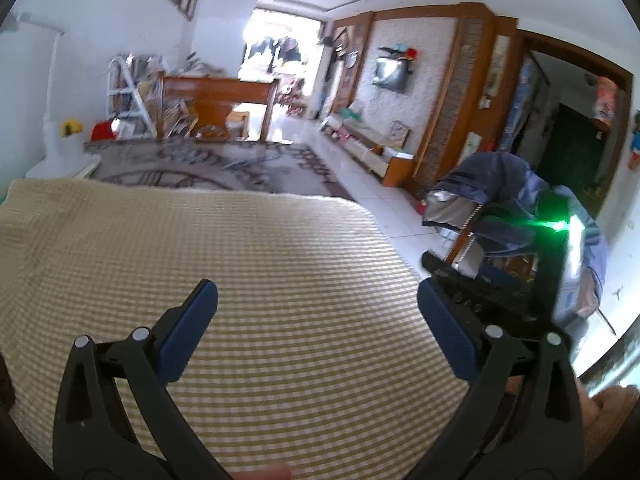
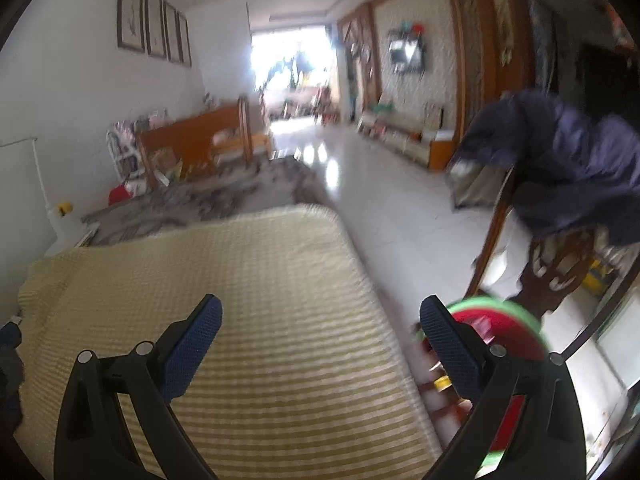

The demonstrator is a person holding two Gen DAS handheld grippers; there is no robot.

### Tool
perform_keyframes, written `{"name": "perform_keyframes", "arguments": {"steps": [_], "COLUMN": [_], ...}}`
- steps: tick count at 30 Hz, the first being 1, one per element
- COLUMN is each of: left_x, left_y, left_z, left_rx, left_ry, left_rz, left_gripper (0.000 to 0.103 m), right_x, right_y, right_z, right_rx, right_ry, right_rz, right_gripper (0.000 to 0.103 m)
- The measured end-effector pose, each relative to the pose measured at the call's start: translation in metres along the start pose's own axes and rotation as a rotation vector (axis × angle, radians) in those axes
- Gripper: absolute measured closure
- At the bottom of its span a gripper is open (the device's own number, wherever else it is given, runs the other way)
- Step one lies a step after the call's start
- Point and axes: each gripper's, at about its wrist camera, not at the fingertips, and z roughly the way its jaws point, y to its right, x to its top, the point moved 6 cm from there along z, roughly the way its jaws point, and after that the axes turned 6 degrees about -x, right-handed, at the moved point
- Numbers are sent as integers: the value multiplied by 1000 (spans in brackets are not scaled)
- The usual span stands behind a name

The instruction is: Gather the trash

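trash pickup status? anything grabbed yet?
Done: nothing that shows. No collected trash is visible.
In hand: nothing. The left gripper and right gripper are both open and empty over the checked cloth.
Left: no trash lies on the cloth. The red and green bin sits beside it; its contents are too blurred to judge.

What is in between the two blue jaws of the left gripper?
Nothing is held there. In the left wrist view the left gripper is open, and between its jaws only the yellow checked cloth shows, bare.
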Motion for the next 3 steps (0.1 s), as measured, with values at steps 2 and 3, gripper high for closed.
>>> {"name": "perform_keyframes", "arguments": {"steps": [2, 3], "left_x": [-1, -2], "left_y": [-7, -12], "left_z": [1, 1], "left_rx": [12, 29], "left_ry": [-9, -10], "left_rz": [-36, -59], "left_gripper": [5, 5], "right_x": [-7, -10], "right_y": [-11, -16], "right_z": [24, 33], "right_rx": [0, 2], "right_ry": [-83, -115], "right_rz": [-14, -13], "right_gripper": [7, 7]}}
